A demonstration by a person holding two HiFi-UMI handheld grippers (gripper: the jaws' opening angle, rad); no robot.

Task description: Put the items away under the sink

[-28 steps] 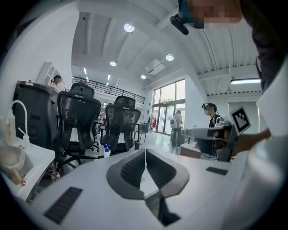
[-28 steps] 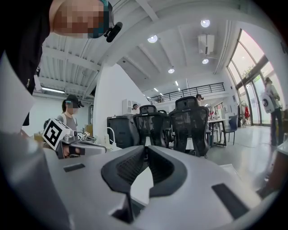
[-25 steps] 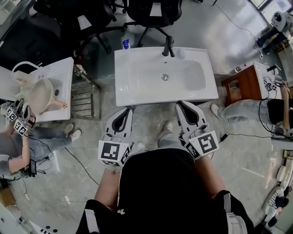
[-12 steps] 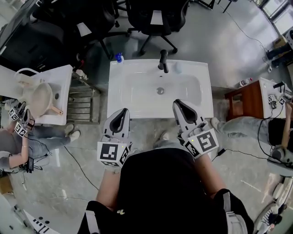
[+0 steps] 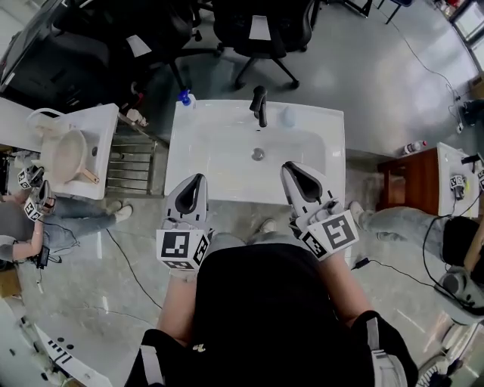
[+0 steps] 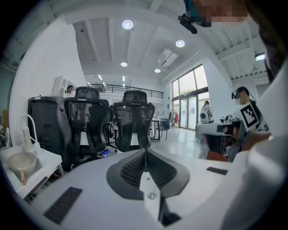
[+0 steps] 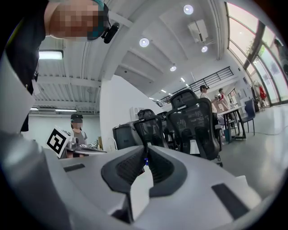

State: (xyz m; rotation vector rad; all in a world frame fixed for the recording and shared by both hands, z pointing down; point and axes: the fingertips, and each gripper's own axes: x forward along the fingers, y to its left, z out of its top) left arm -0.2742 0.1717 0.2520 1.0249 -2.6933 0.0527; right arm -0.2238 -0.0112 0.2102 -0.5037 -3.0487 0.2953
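Note:
A white sink (image 5: 219, 155) with a black tap (image 5: 259, 106) stands in front of me in the head view. A small blue-capped bottle (image 5: 184, 98) sits at its back left corner, and a pale round item (image 5: 287, 116) lies right of the tap. My left gripper (image 5: 198, 180) hovers over the sink's front edge, shut and empty. Over the front right edge, my right gripper (image 5: 286, 168) is likewise shut with nothing in it. In the left gripper view the left gripper (image 6: 145, 151) points at office chairs; the right gripper (image 7: 146, 158) does the same in its own view.
A second white sink (image 5: 102, 136) with a beige bowl (image 5: 64, 157) stands left, a metal rack (image 5: 136, 162) beside it. Black office chairs (image 5: 261, 23) are behind the sink. A wooden cabinet (image 5: 408, 181) is at right. Other people sit at left (image 5: 30, 227) and right (image 5: 454, 238).
The sink has drawn nearer and shifted left in the head view. Both grippers now reach over its front edge, still shut.

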